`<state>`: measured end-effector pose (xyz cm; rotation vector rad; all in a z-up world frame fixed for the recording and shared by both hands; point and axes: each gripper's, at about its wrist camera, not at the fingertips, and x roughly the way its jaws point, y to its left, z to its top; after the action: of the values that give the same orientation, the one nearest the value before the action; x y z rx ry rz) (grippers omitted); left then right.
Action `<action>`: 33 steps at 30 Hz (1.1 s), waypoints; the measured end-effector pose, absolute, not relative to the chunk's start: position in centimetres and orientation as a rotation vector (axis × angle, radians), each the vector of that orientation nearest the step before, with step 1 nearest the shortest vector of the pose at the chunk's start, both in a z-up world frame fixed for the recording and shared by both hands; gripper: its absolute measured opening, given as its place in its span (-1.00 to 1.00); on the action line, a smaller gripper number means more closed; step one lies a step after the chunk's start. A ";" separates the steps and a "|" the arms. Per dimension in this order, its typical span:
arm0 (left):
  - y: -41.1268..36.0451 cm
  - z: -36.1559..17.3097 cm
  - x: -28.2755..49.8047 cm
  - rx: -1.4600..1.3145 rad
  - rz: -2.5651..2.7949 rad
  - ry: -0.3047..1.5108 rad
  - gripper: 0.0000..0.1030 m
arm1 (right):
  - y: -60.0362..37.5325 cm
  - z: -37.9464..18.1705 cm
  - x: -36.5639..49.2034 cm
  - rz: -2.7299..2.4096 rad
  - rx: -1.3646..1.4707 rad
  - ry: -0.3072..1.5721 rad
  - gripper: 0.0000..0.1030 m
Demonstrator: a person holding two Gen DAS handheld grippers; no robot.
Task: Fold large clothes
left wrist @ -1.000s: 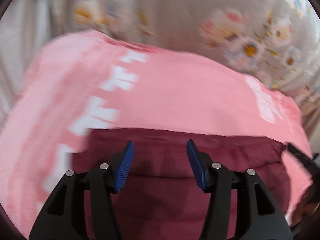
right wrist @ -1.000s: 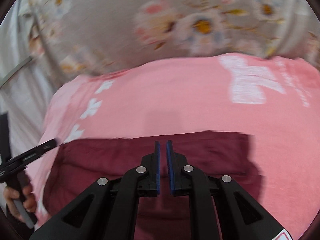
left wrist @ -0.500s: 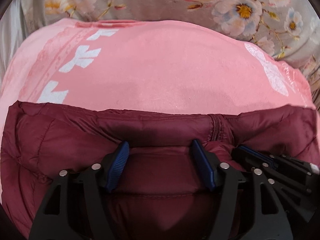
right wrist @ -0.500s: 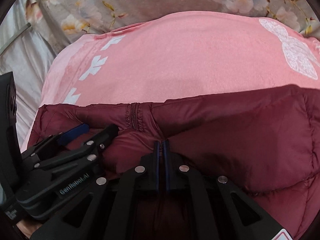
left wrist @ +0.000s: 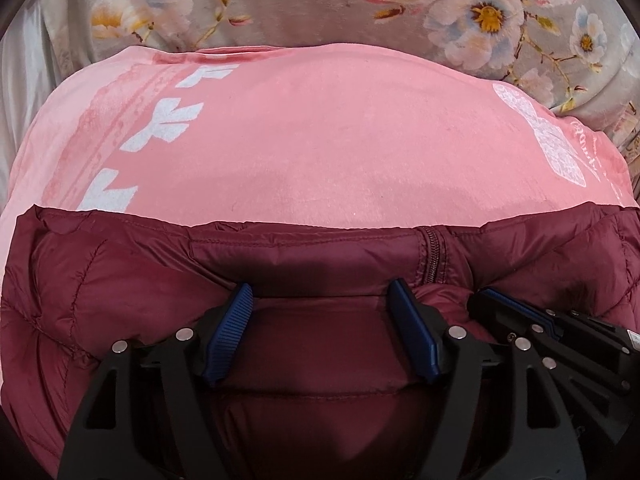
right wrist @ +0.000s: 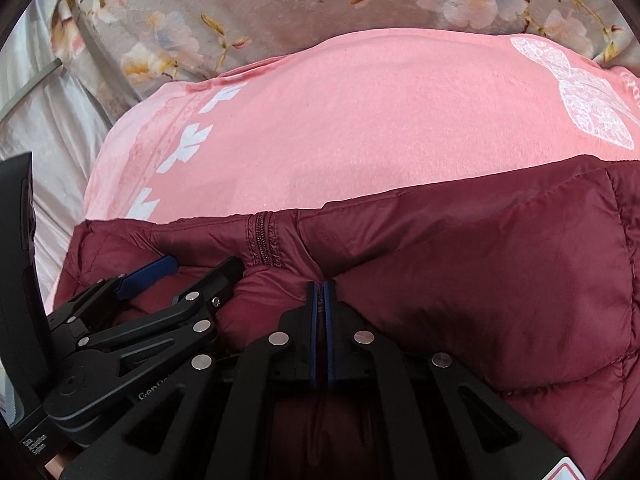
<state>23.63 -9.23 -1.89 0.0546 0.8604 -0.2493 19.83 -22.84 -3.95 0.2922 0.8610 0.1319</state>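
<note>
while its jaws open, left gripper [left wrist: 322, 304] apparently straddles jacket [left wrist: 120, 280].

A slight sheen is seen on the quilted maroon jacket [left wrist: 120, 280], of smooth synthetic cloth. The pink blanket [left wrist: 320, 140] is matt and fuzzy. Ribbed blue pads [left wrist: 230, 332] are noted on matt black plastic.

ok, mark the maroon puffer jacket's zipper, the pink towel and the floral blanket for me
maroon puffer jacket's zipper [right wrist: 262, 240], right wrist view, on the zipper teeth.
pink towel [left wrist: 320, 140], left wrist view, on its plain middle.
floral blanket [left wrist: 288, 12], left wrist view, on bare grey between flowers.
</note>
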 end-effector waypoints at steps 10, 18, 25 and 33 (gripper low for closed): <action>-2.9 0.5 15.8 -0.121 -0.248 0.838 0.58 | -20.7 -1.3 11.3 0.028 0.192 0.748 -0.39; -3.7 -1.5 13.4 -0.022 -0.213 0.819 0.60 | -18.7 -2.2 9.8 0.022 0.123 0.745 -0.35; -4.3 -2.4 13.4 0.029 -0.187 0.807 0.65 | -19.5 -3.1 10.2 0.040 0.169 0.770 -0.34; -4.5 -2.7 13.5 0.036 -0.183 0.818 0.68 | -19.6 -3.2 10.2 0.042 0.175 0.775 -0.33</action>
<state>13.54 -4.48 -2.67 0.0363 0.8182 -0.1831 10.17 -19.57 -3.16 0.1746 0.7751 0.0422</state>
